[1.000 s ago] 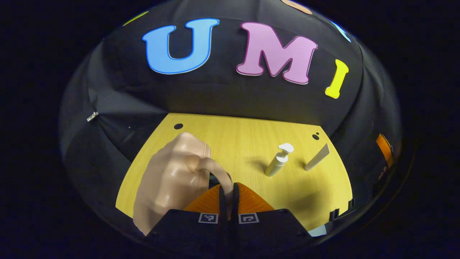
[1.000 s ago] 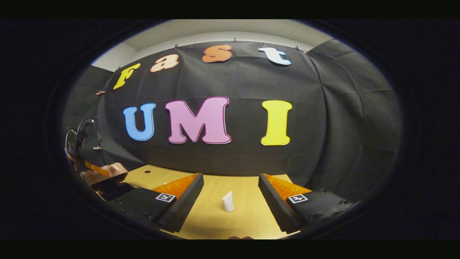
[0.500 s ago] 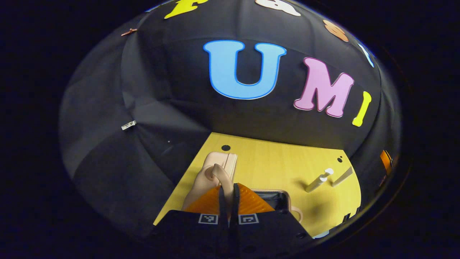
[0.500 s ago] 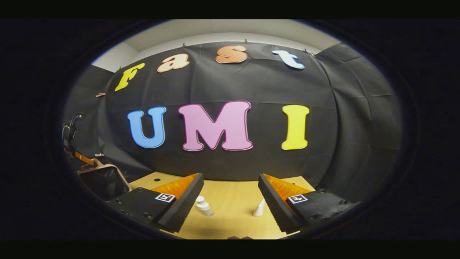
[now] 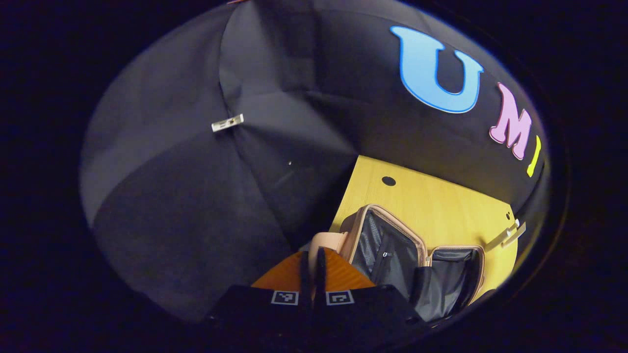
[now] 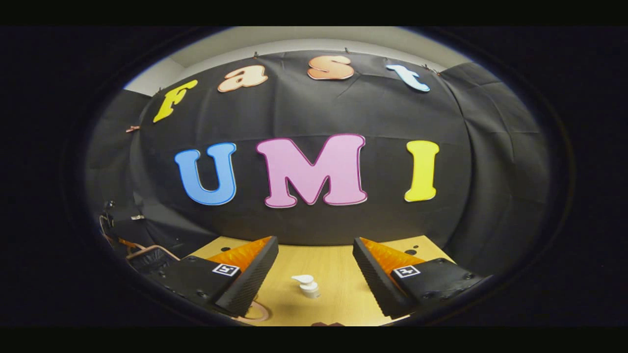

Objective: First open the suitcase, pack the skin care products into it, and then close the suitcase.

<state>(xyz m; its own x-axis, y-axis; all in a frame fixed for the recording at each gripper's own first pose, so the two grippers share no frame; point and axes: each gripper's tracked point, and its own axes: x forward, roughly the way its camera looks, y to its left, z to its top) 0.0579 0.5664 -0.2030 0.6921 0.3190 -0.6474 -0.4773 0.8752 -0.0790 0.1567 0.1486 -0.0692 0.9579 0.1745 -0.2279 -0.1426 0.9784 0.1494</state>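
The beige suitcase (image 5: pixel 392 245) lies open on the yellow table (image 5: pixel 441 201), showing its dark lining in both halves. My left gripper (image 5: pixel 312 262) is shut on the suitcase's beige handle (image 5: pixel 327 240) at the edge of the lid. A white pump bottle (image 5: pixel 503 238) and a white tube (image 5: pixel 517 229) are small at the table's far right. In the right gripper view, the pump bottle (image 6: pixel 307 286) stands on the table beyond my open right gripper (image 6: pixel 314 274), with nothing between its fingers. The suitcase (image 6: pixel 147 255) shows at the left edge.
Black cloth walls close in the table at the back and on the left. The table (image 6: pixel 338 260) has small dark holes near its far corners. A beige curved rim (image 6: pixel 255 311) shows low beside my right gripper's left finger.
My left gripper swung left with the handle and the lid folded over, so the suitcase now lies open. The right gripper shifted; the pump bottle now sits between its fingers' line and the tube has left its view.
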